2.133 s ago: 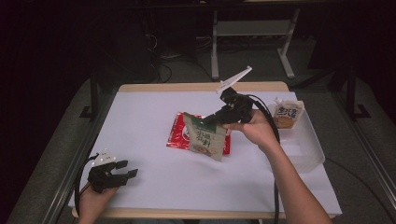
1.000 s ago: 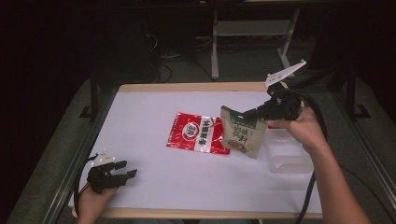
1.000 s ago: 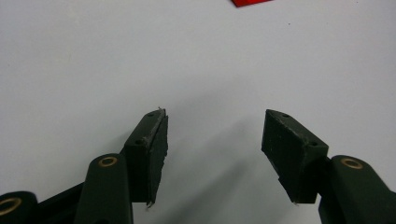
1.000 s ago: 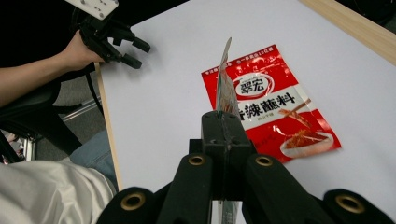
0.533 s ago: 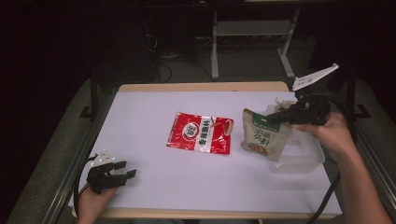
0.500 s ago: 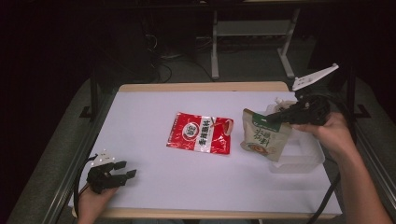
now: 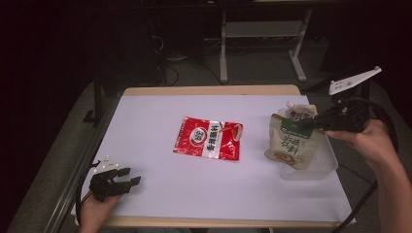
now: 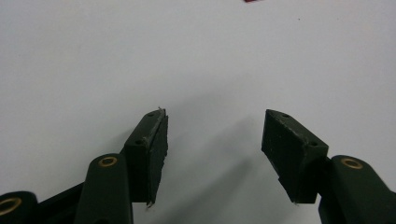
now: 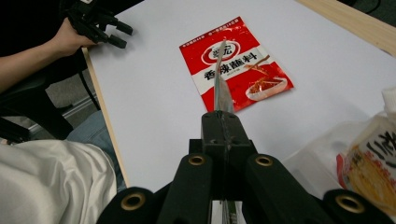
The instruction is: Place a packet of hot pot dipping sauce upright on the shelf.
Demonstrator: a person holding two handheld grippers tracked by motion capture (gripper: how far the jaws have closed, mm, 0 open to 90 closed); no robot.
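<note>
My right gripper [image 7: 308,123] is shut on the top edge of a green and beige pouch [image 7: 290,144], which hangs over a clear plastic container [image 7: 324,169] at the table's right side. In the right gripper view the jaws [image 9: 223,122] pinch the pouch's thin edge [image 9: 221,91]. A red sachet [image 7: 210,139] [image 9: 236,63] lies flat in the middle of the white table. My left gripper [image 7: 129,176] [image 8: 212,140] rests open at the front left corner, with nothing between its pads.
A second spouted pouch [image 7: 298,113] [image 9: 373,161] stands in the container behind the held one. The table's wooden edge [image 7: 209,90] runs along the far side. The left hand and its gripper [image 9: 107,25] appear far off in the right gripper view.
My right gripper has carried the green pouch to the right, from beside the red sachet to over the clear container. The left gripper has stayed put.
</note>
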